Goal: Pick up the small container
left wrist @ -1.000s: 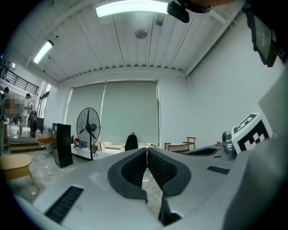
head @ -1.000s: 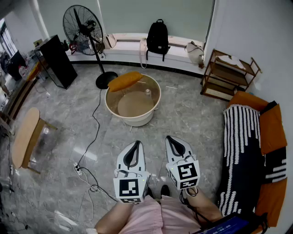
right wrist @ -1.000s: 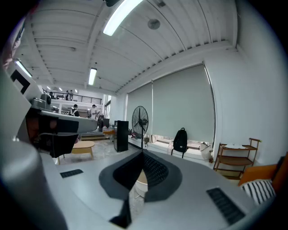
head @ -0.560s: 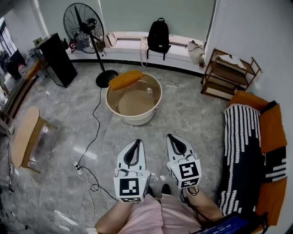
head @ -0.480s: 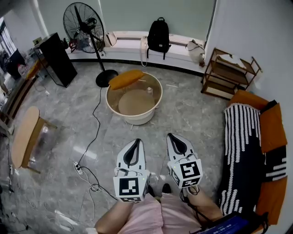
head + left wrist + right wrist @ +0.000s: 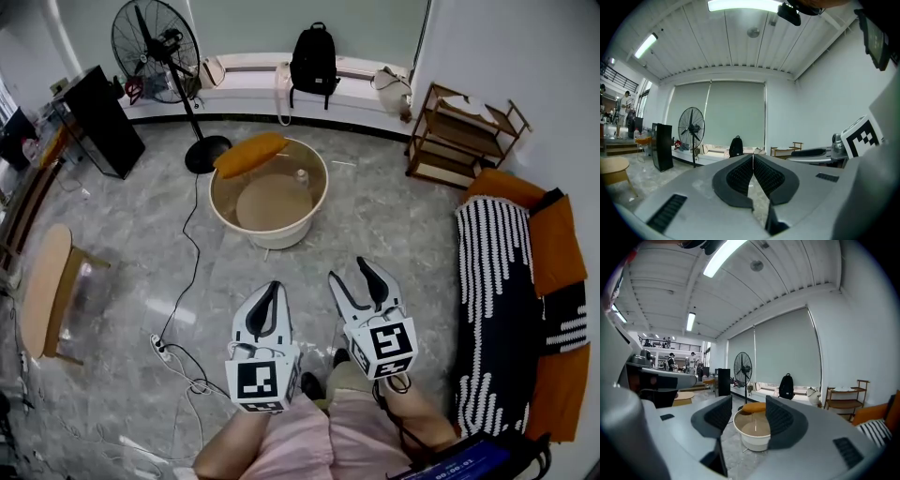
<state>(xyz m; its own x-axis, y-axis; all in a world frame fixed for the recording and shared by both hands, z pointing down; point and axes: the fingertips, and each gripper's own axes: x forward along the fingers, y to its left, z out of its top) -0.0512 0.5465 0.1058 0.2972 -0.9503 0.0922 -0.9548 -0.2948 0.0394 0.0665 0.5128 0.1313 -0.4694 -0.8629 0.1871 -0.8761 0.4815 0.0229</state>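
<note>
A small pale container (image 6: pixel 301 177) stands inside a round cream tub (image 6: pixel 309 217) on the floor, well ahead of both grippers. An orange cushion (image 6: pixel 247 153) lies over the tub's far-left rim. My left gripper (image 6: pixel 271 287) is held low in front of the person's lap, shut and empty, with its pads pressed together (image 6: pixel 753 161). Beside it, my right gripper (image 6: pixel 349 272) is open with nothing between its jaws. In the right gripper view the tub (image 6: pixel 754 439) and cushion (image 6: pixel 754 407) show through the gap of the right gripper (image 6: pixel 748 411).
A standing fan (image 6: pixel 155 42), a black cabinet (image 6: pixel 94 120) and a black backpack (image 6: pixel 313 56) line the far wall. A wooden shelf (image 6: pixel 464 136) and a sofa with a striped throw (image 6: pixel 497 281) are at the right. A wooden side table (image 6: pixel 45 291) and floor cables (image 6: pixel 164 349) lie left.
My right gripper has opened; it was shut in the earlier frames. The left gripper stays shut. The view has shifted slightly, and the tub now sits a little higher in the frame.
</note>
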